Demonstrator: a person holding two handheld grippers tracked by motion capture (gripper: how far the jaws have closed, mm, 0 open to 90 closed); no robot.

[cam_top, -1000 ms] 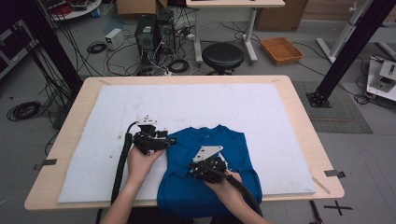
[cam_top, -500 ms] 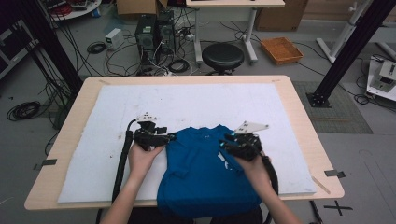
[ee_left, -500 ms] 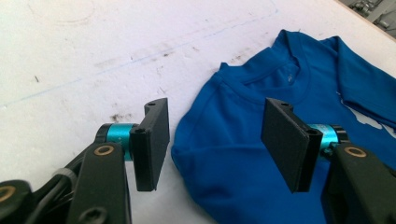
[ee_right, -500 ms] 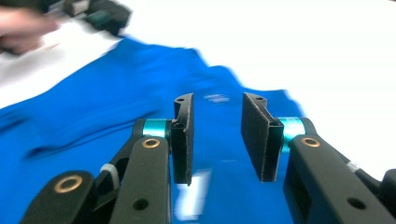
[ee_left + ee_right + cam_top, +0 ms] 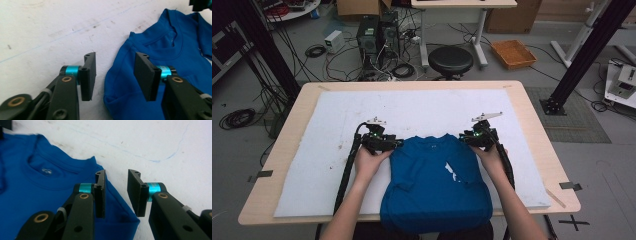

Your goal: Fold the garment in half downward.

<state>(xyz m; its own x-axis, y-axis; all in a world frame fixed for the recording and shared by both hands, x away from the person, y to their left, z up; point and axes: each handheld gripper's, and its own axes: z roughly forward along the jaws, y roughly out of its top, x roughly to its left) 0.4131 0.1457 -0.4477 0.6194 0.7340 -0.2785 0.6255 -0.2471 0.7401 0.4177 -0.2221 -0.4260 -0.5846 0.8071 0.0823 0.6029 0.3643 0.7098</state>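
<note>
My right gripper [image 5: 476, 136] has swung to the shirt [image 5: 434, 182] shoulder; both grippers, left gripper [image 5: 384, 143] closing, probably straddle unclamped corners.

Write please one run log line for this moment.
item: blue T-shirt, folded, on white mat | left gripper: open at shoulder edge | right gripper: open at other shoulder | held: nothing

The blue T-shirt [image 5: 434, 180] is soft matt knit cloth. A white, scuffed matt sheet [image 5: 327, 150] covers the pale smooth wood counter [image 5: 542, 145].
</note>
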